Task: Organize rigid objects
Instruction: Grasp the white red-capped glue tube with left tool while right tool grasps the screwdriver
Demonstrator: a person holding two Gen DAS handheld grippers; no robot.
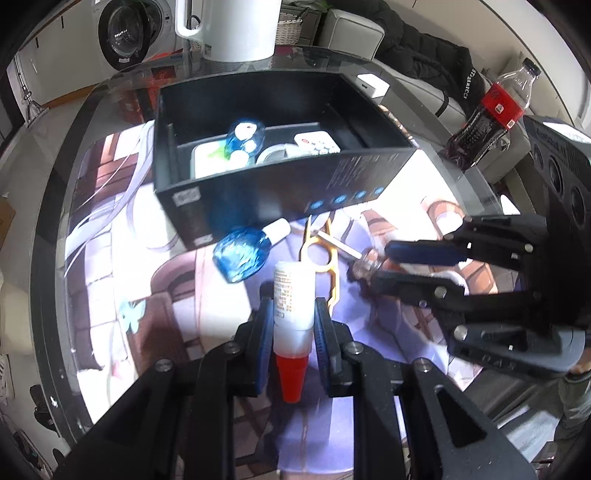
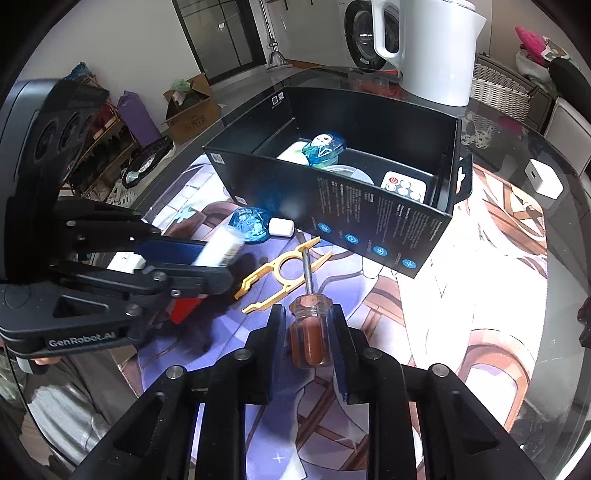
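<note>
My left gripper [image 1: 293, 317] is shut on a white tube with a red cap [image 1: 292, 314], held above the mat; it also shows in the right wrist view [image 2: 221, 245]. My right gripper [image 2: 308, 325] is shut on a stubby screwdriver with a brown handle [image 2: 308, 332], also seen in the left wrist view [image 1: 365, 260]. A black box [image 1: 280, 177] behind holds a blue bottle [image 1: 243, 136], a white remote [image 1: 317, 144] and white items. A second blue bottle with a white cap [image 1: 245, 251] and a yellow plastic tool [image 1: 319, 258] lie on the mat before the box.
A printed mat [image 2: 461, 295] covers a round glass table [image 1: 55, 236]. A white kettle [image 1: 229, 26] stands behind the box. A cola bottle [image 1: 487, 114] stands at the far right edge. A small white charger [image 2: 543, 177] lies on the glass.
</note>
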